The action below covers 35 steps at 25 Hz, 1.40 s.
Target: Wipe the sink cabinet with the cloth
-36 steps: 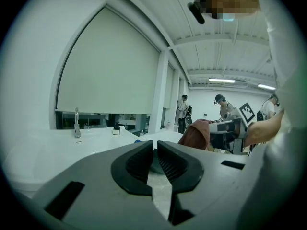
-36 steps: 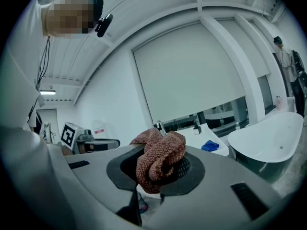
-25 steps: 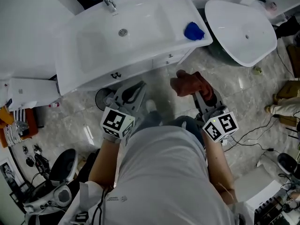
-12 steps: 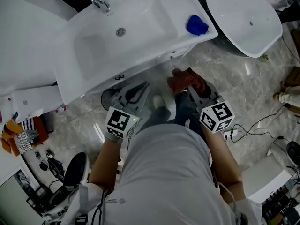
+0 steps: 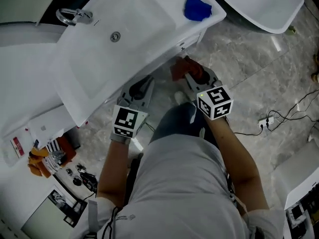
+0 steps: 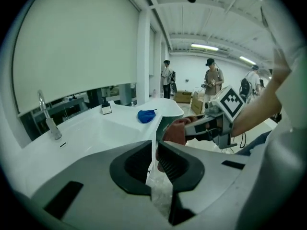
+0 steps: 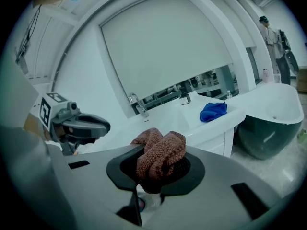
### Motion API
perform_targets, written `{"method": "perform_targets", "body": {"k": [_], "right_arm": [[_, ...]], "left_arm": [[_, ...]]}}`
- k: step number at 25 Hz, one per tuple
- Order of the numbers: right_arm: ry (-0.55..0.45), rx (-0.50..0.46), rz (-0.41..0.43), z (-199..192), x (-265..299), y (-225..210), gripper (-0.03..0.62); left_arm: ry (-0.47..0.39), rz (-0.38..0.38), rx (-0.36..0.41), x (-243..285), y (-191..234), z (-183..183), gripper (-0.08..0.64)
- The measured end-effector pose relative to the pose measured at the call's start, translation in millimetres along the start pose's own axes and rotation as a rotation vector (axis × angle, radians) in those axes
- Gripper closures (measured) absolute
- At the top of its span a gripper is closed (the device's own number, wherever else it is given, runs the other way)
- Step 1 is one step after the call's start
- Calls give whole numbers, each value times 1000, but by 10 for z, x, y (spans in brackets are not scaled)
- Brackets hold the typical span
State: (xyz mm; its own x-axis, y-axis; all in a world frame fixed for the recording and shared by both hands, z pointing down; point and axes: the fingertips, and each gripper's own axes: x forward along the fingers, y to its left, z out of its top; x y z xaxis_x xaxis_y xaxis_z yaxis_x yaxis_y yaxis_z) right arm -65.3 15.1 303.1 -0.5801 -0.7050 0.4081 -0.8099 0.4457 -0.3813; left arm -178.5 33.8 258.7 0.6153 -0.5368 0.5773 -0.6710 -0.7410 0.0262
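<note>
Approach step, I'd say: the right gripper clenches a rust-brown knitted cloth, the white sink cabinet just ahead. The left gripper is closed, empty. Next: press cloth onto cabinet front.

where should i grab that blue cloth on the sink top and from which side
Grip the blue cloth at its bunched-up top hump, coming down from above with the jaws straddling it. It lies crumpled in a heap on the flat ledge of the sink top, right of the basin, so a sideways approach would likely just push it along.
</note>
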Motion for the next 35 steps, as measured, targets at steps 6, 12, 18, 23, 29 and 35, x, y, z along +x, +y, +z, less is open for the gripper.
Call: {"method": "perform_targets", "body": {"k": [6,12,18,23,29,35], "right_arm": [[33,-30,-28,-540,554,-236,515],[17,20,-57,-927,1044,-312,515],[44,-9,-71,-1246,1461,-433,515],[55,-23,-90,-1410,1703,-479,515],[74,-52,-66,-1496,1986,-510,515],[141,-88,-63,-1635,2166,-569,514]], "left_arm": [[103,-64,97,396,128,-275,440],[205,-54,168,599,337,-622,389],[232,-18,219,847,509,-755,348],[257,-39,265,1030,593,-836,341],[250,-39,264,1175,714,-850,339],[271,-32,280,1214,729,-875,328]]}}
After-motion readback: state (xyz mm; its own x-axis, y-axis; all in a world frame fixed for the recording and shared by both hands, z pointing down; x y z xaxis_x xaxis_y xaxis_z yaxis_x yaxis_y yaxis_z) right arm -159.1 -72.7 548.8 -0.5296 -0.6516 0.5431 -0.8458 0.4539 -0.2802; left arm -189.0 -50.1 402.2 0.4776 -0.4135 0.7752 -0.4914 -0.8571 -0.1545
